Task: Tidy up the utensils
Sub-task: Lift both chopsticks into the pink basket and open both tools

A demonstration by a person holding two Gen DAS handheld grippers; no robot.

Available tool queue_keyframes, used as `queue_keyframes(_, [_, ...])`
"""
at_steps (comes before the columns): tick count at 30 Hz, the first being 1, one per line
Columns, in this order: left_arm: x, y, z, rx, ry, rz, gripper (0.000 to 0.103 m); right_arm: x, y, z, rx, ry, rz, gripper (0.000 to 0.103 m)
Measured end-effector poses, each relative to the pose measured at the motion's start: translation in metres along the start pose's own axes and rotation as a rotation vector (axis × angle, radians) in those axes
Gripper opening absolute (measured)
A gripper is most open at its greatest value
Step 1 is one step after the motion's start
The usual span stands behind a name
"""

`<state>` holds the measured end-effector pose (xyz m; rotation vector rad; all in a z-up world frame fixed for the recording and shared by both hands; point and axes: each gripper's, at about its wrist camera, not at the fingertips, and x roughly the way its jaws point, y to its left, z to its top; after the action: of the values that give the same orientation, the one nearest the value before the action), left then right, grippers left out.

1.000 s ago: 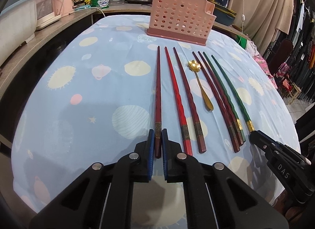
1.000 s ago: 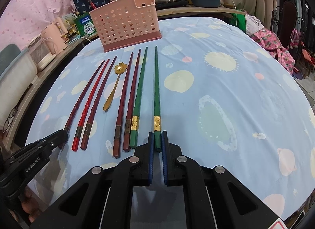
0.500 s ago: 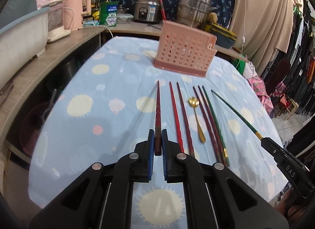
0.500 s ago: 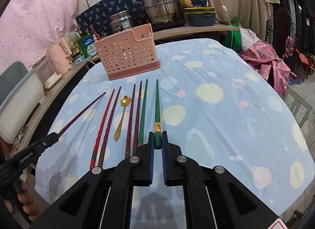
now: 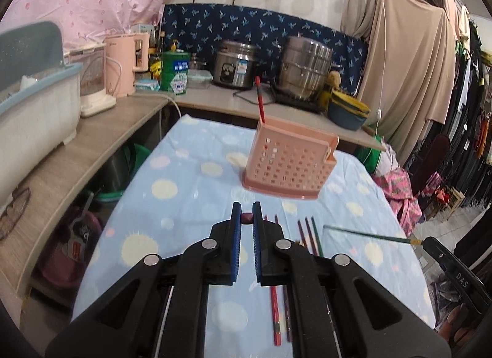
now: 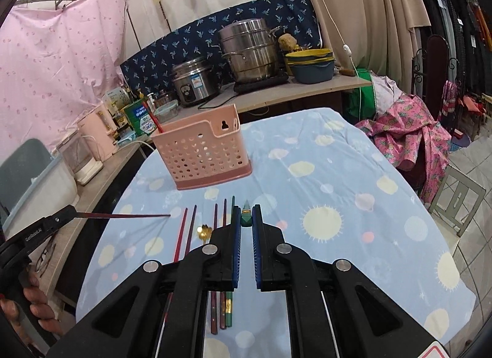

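My left gripper [image 5: 246,218] is shut on a dark red chopstick [image 5: 246,218], seen end-on; in the right wrist view it [image 6: 123,216] points right, held above the table. My right gripper [image 6: 246,219] is shut on a green chopstick [image 6: 246,216], also end-on; in the left wrist view it [image 5: 366,234] points left above the table. The pink perforated utensil basket [image 5: 290,164] stands upright at the table's far end [image 6: 201,155] with one red chopstick [image 5: 260,99] in it. Several chopsticks [image 6: 220,312] and a gold spoon [image 6: 204,232] lie on the blue cloth.
The table [image 6: 338,179] has a blue spotted cloth. A counter behind holds a rice cooker [image 5: 235,64], a steel pot [image 5: 303,67], a green tin [image 5: 175,72] and a pink kettle [image 5: 123,61]. A white bin [image 5: 33,112] stands at left. Clothes hang at right.
Both grippers have lifted their chopsticks higher off the table and levelled, so each stick now points straight ahead. The views tilted up toward the basket and counter.
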<state>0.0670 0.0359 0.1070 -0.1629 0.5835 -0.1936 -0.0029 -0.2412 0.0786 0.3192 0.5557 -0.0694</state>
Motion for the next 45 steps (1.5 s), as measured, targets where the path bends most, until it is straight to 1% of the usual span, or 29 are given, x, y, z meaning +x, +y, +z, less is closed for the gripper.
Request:
queue_keyframes(7, [0.006,-0.005,0.045,-0.012,-0.041,-0.044,0.007,-0.002,-0.001,0.041,0.024,-0.062,0.042,0.007])
queue_keyframes(12, [0.005,-0.013,0.076,-0.008,-0.085,-0.067,0.007,0.002,0.003,0.071,0.032,-0.101,0.070,0.007])
queue_keyframes(17, [0.004,-0.026,0.110,0.007,-0.143,-0.078,0.007,0.009,0.015,0.098,0.020,-0.140,0.111,0.007])
queue_keyframes(21, [0.001,-0.034,0.140,0.006,-0.199,-0.094,0.007,0.014,0.028,0.123,0.007,-0.196,0.127,0.007])
queue_keyframes(27, [0.002,-0.046,0.186,0.004,-0.306,-0.090,0.007,0.024,0.036,0.170,0.042,-0.301,0.168,0.007])
queue_keyframes(31, [0.014,-0.047,0.210,-0.006,-0.355,-0.084,0.007,0.039,0.041,0.195,0.072,-0.348,0.188,0.007])
queue_keyframes(35, [0.039,-0.047,0.219,-0.006,-0.342,-0.072,0.007,0.059,0.045,0.211,0.088,-0.371,0.197,0.007])
queue_keyframes(37, [0.055,-0.045,0.217,-0.008,-0.314,-0.067,0.007,0.073,0.049,0.212,0.081,-0.362,0.189,0.007])
queue_keyframes(41, [0.083,-0.039,0.203,-0.012,-0.257,-0.063,0.007,0.107,0.051,0.205,0.073,-0.303,0.168,0.007])
queue_keyframes(45, [0.102,-0.035,0.191,-0.015,-0.216,-0.057,0.007,0.133,0.051,0.192,0.060,-0.243,0.152,0.007])
